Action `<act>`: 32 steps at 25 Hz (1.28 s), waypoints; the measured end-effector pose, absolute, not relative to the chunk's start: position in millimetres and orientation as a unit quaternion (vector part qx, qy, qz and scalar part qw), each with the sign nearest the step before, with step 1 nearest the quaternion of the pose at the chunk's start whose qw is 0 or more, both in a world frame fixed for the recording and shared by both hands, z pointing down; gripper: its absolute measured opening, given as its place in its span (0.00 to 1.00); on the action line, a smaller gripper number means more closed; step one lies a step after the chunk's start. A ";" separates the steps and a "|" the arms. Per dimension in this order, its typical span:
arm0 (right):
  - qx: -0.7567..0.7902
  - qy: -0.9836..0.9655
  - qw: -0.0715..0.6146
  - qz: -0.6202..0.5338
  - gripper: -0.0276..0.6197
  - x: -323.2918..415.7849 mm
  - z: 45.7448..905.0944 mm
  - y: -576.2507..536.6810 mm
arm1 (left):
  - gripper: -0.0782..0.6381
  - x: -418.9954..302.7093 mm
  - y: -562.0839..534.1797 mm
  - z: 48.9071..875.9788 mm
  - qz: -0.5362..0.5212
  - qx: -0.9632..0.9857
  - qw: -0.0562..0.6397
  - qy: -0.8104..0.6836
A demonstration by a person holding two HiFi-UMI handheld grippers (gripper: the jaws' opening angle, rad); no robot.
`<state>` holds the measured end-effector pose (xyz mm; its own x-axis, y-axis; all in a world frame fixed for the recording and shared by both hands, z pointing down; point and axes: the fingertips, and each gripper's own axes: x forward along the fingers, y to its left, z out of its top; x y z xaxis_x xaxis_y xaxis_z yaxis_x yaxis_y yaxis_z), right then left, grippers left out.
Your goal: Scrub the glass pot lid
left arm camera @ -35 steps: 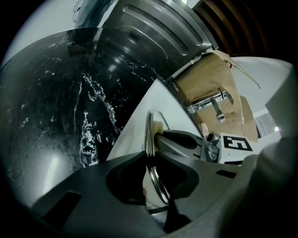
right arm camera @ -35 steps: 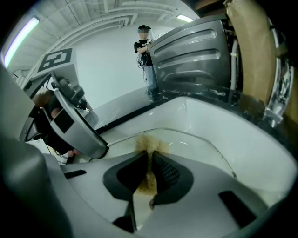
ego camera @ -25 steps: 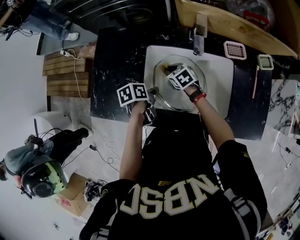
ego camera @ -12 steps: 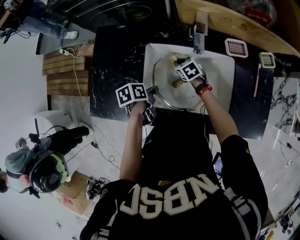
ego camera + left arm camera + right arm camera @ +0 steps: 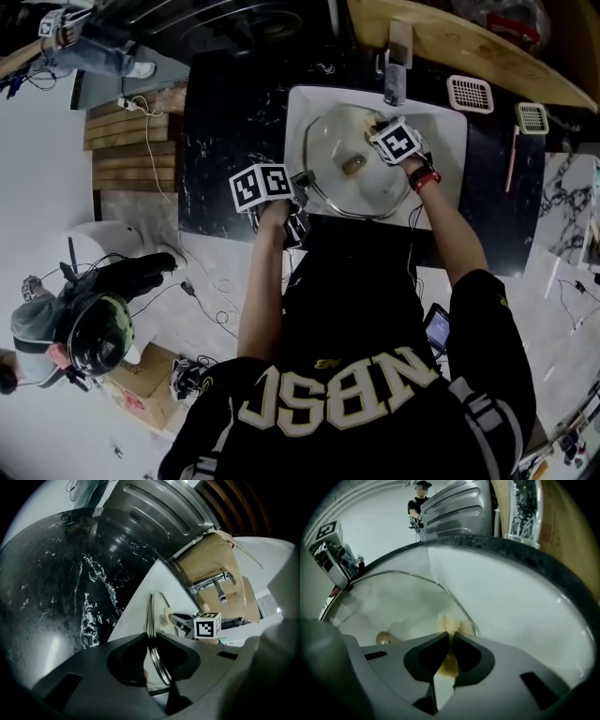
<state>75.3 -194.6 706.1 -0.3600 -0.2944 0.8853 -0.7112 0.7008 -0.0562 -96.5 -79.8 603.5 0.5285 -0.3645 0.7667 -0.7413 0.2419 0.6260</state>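
Note:
The glass pot lid (image 5: pixel 337 141) lies tilted in the white sink (image 5: pixel 450 169), its tan knob (image 5: pixel 354 165) facing up. My left gripper (image 5: pixel 302 182) is shut on the lid's metal rim (image 5: pixel 150 613) at its near left edge. My right gripper (image 5: pixel 382 122) is shut on a tan scrub pad (image 5: pixel 451 624) and presses it on the glass near the lid's far right rim. In the right gripper view the lid (image 5: pixel 393 602) is cloudy with suds and the knob (image 5: pixel 384 639) shows at lower left.
A faucet (image 5: pixel 396 70) stands over the sink's far edge. Black marble counter (image 5: pixel 234 112) surrounds the sink, with two small slotted trays (image 5: pixel 470 99) at the right. A person in a helmet (image 5: pixel 89 328) crouches on the floor at left.
My right gripper has swept the pad across the lid from left of the knob to the far right rim. The left gripper has held the rim still.

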 end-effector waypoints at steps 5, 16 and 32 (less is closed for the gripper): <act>0.292 -0.778 0.509 0.224 0.11 95.2 712.5 -173.3 | 0.22 -96.6 -79.4 604.9 0.150 0.597 0.640 -0.460; 0.226 -0.754 0.577 0.218 0.11 125.1 711.4 -123.7 | 0.22 -95.7 -79.5 605.9 0.149 0.598 0.641 -0.458; 0.121 -0.768 0.577 0.250 0.11 99.2 677.8 -40.6 | 0.22 -95.9 -80.7 604.5 0.148 0.604 0.635 -0.458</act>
